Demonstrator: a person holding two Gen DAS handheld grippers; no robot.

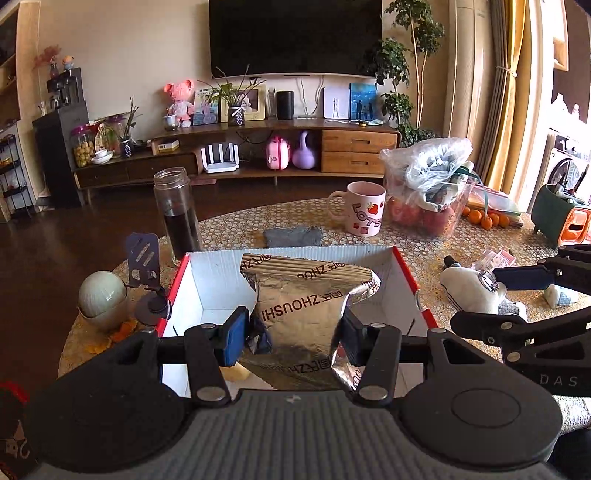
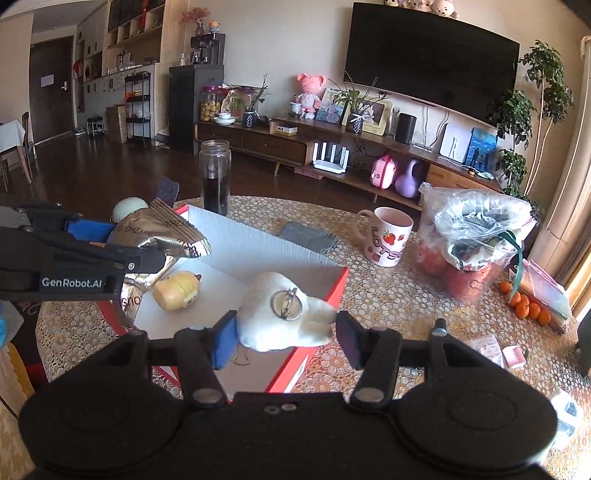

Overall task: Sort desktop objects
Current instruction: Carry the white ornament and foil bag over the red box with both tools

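Sunlit living room, with a wall-mounted television [image 1: 295,35] above a long wooden media console [image 1: 236,147], lies behind a round surface [image 2: 388,288] covered in a pebble-patterned cloth. On it sits an open cardboard box [image 1: 207,280] with red outer walls and a white inside.

From the left wrist view, the left gripper [image 1: 291,338] is clenched on a silver foil snack bag [image 1: 303,299] — both pads press into its crumpled sides — and holds it upright over the box. The right wrist view shows the same bag [image 2: 162,236] above the box's left corner, with a small yellow squishy toy [image 2: 177,290] lying on the box floor below it.

The right gripper [image 2: 286,338] is spread wide around a white plush toy [image 2: 284,325] with a round metal ring on it. The plush rests across the box's near red wall; the left pad looks in contact with it, while the right pad stands just clear of it, so nothing is grasped.

Beyond the box stand a glass jar [image 1: 176,214] with dark contents, a strawberry mug [image 1: 364,214], a folded grey cloth [image 1: 293,236] and a clear plastic bag of fruit [image 1: 432,184]. Small oranges [image 2: 528,306] lie further right.
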